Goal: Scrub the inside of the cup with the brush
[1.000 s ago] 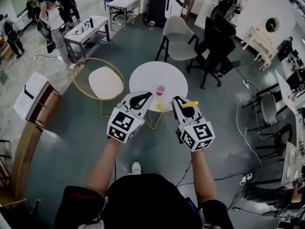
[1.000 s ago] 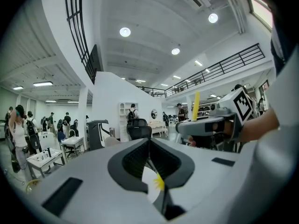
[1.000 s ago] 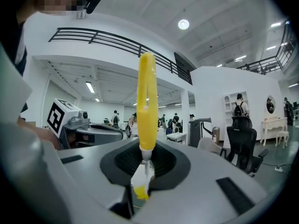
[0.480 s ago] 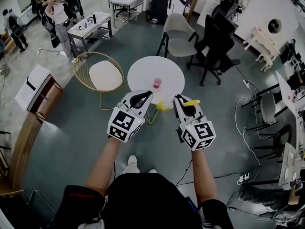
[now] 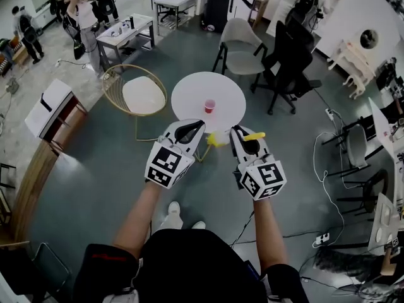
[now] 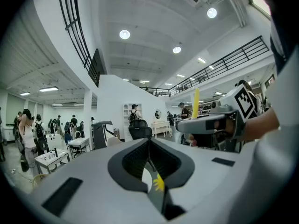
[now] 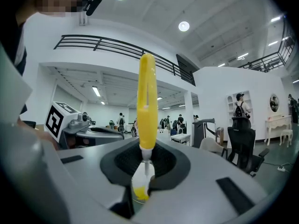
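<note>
**Right gripper**: the fingers are closed narrowly on the thin white stem of the brush. The yellow handle rises above them and a yellow tuft of bristles shows below.

**Left gripper**: the fingers are pressed together along a single seam, with nothing between them.

**Gripper views:** each shows the other gripper alongside, and both look level into a large white hall with ceiling lamps and a railed gallery. Neither view makes out the cup.

**Head view:** only this view places the tools.
- Both grippers are held side by side on the near side of the round white bench, with their tips over its near rim.
- The brush lies crosswise through the right gripper. Its bristles are toward the left gripper and its handle is on the far side from it.
- The pink cup stands upright near the middle of the bench, beyond the gripper tips and apart from both.

**Surroundings of the bench:**
- A gold wire chair with a pale seat stands just left of the bench.
- A grey chair stands behind it.
- A black office chair stands behind and to the right.
- People stand well beyond the bench, to the far left.
</note>
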Demonstrator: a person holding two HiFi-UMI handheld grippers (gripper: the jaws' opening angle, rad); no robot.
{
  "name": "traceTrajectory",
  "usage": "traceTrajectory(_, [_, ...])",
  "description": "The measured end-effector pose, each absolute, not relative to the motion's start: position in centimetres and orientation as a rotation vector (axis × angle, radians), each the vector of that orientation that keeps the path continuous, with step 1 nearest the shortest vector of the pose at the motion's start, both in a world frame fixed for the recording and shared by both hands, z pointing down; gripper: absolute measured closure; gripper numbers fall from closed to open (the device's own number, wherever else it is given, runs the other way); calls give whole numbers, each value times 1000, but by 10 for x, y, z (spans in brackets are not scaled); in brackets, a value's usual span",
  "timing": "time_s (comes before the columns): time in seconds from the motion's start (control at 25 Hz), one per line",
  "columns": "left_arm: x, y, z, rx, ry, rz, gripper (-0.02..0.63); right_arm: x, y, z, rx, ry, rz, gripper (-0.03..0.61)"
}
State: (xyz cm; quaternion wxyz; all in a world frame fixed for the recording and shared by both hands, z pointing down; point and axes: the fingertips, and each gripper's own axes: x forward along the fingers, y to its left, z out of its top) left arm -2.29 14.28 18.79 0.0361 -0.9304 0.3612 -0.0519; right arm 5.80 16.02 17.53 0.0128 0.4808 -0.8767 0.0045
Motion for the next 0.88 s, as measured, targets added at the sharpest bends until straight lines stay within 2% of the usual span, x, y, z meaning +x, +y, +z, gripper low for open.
traceTrajectory(0.88, [-32,168,179,-2824,1137,-144,591,44,182,165,1464,-2777,-20,529])
